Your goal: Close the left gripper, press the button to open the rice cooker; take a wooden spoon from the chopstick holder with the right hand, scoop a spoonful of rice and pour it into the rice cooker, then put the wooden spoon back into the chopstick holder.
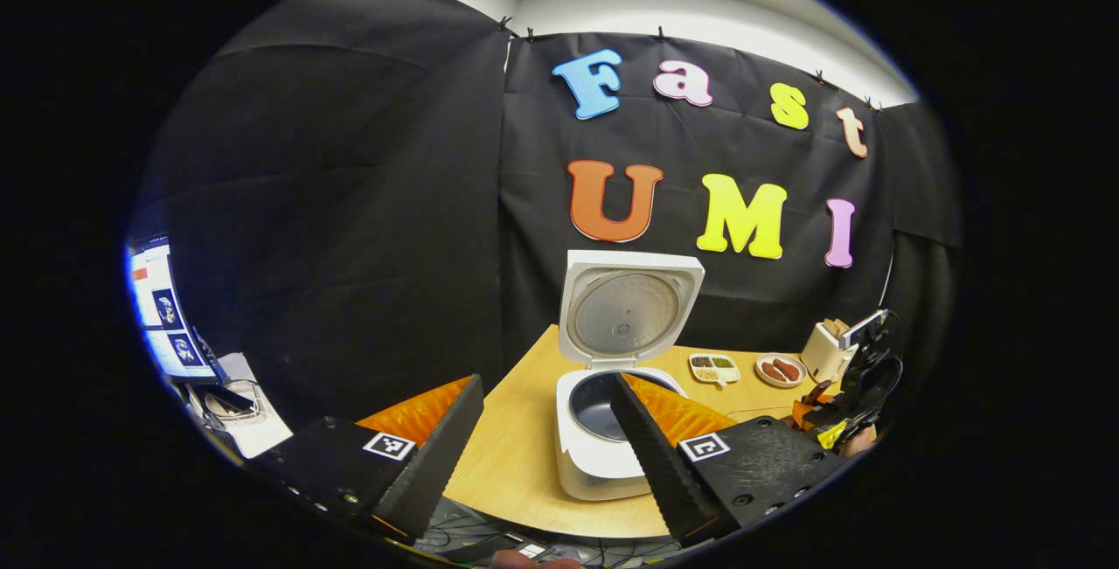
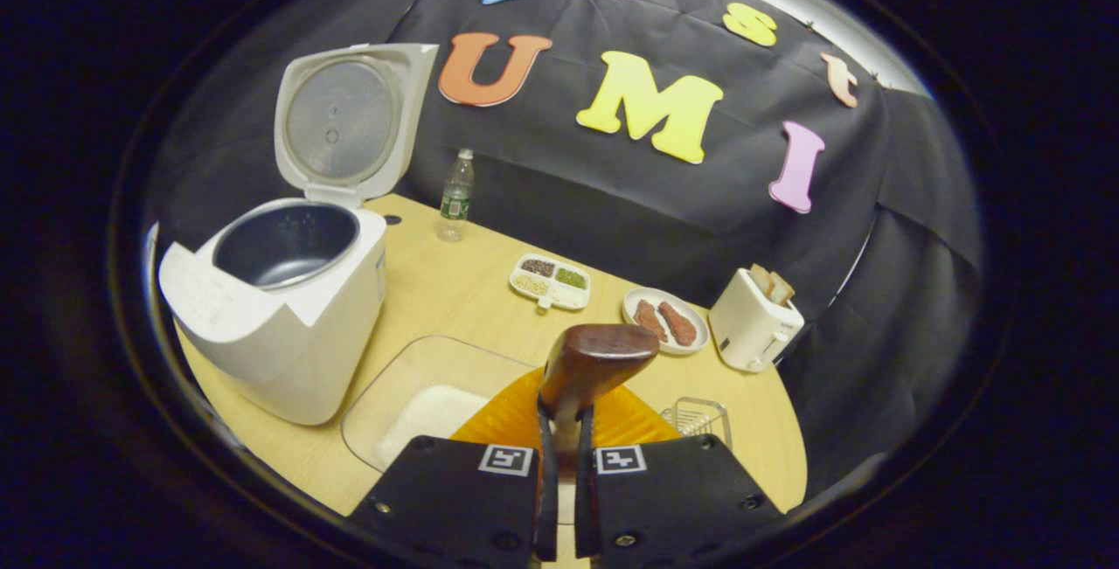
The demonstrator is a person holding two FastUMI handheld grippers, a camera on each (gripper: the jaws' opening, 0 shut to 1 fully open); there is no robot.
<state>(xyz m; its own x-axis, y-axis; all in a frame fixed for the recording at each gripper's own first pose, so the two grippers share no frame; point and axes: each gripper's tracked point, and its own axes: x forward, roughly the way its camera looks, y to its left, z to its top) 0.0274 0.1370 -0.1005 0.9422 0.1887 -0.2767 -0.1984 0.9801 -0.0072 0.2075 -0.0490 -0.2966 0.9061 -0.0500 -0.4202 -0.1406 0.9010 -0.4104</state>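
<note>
On the wooden surface [image 2: 437,281] the rice cooker [image 2: 280,315] stands at 9 o'clock in the right gripper view, lid up and pot exposed to receive rice. The right gripper [image 2: 559,429] clamps the wooden spoon [image 2: 594,359], bowl forward, above the clear rice tray [image 2: 420,403], apparently for scooping. The left gripper [image 1: 546,438] hangs wide apart and empty before the cooker; a divided dish [image 2: 551,282], plate [image 2: 666,320] and toaster [image 2: 754,322] at 1 o'clock stand clear of the path.

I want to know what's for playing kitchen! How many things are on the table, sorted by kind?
Cooking machines: 2, rice cooker, toaster
Food dishes: 3, divided tray, plate, rice container
Bottles: 1, bottle
Wire holders: 1, chopstick holder
Total: 7
</note>
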